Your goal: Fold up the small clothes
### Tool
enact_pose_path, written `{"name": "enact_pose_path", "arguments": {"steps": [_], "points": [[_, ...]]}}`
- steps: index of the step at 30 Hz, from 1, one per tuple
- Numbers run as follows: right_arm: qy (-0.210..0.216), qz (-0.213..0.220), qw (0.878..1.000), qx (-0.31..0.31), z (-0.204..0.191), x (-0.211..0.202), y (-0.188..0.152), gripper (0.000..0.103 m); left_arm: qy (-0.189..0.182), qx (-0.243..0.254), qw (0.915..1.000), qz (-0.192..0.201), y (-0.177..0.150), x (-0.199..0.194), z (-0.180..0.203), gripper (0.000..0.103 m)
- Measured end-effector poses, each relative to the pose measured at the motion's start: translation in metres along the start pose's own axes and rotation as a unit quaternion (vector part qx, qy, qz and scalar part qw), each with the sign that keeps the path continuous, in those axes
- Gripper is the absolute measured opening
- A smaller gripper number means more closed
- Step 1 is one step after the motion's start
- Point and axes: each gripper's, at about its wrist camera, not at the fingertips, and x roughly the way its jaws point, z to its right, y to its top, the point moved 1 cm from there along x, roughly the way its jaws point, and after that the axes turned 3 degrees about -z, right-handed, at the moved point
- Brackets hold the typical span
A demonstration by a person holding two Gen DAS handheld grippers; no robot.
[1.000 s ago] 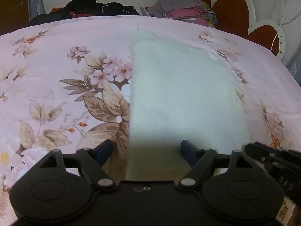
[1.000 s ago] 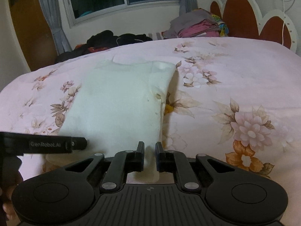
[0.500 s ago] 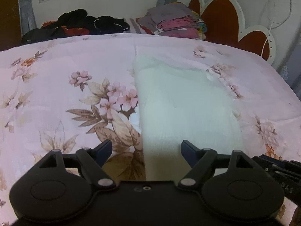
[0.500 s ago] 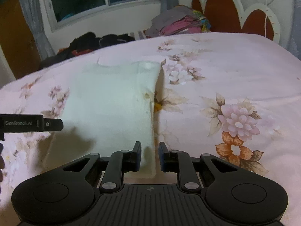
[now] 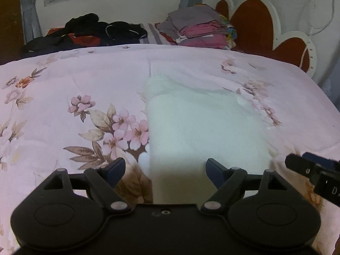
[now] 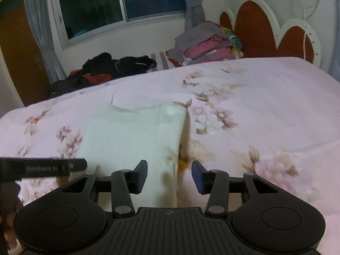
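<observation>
Floral bedspread [image 5: 63, 97] | white garment [image 5: 201, 127] – flat, seemingly folded | both grippers' fingers apart

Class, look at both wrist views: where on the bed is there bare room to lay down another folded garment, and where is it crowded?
Bare floral pink quilt lies left of the folded white knitted garment, and more to its right, toward the heart-shaped headboard. The far edge is crowded: a heap of black clothes beside a stack of folded pink and grey clothes.

A cream-white knitted garment [image 5: 204, 127] lies flat on the bed, folded into a long rectangle, its near end between the left claw's [image 5: 164, 169] spread fingers.
</observation>
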Motion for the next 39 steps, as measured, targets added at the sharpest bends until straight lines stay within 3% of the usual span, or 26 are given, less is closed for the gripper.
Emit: {"name": "enact_pose_path", "arguments": {"steps": [7, 14, 21, 25, 28, 31, 34, 39], "points": [[0.017, 0.0, 0.999, -0.027, -0.002, 0.044, 0.025, 0.046, 0.011, -0.019, 0.9998, -0.006, 0.013, 0.026, -0.004, 0.084], [0.025, -0.043, 0.998, -0.029, 0.014, 0.089, 0.02, 0.046, -0.031, -0.044, 0.9982, -0.025, 0.014, 0.05, -0.013, 0.088], [0.063, -0.038, 0.997, 0.017, 0.04, 0.088, 0.025, 0.046, -0.058, -0.055, 0.9963, -0.03, 0.012, 0.057, -0.021, 0.09], [0.107, -0.057, 0.99, 0.065, 0.053, 0.101, 0.025, 0.046, -0.073, -0.062, 0.9949, -0.032, 0.014, 0.058, -0.021, 0.085], [0.155, -0.076, 0.978, 0.114, 0.063, 0.112, 0.022, 0.046, -0.085, -0.063, 0.9939, -0.032, 0.014, 0.06, -0.021, 0.082], [0.183, -0.079, 0.97, 0.141, 0.07, 0.12, 0.02, 0.052, -0.096, -0.068, 0.9926, -0.032, 0.014, 0.062, -0.019, 0.077], [0.201, -0.078, 0.964, 0.154, 0.073, 0.122, 0.02, 0.052, -0.118, -0.077, 0.9892, -0.039, 0.014, 0.063, -0.016, 0.066], [0.225, -0.091, 0.959, 0.148, 0.075, 0.122, 0.021, 0.052, -0.129, -0.088, 0.9867, -0.045, 0.015, 0.063, -0.019, 0.058]]}}
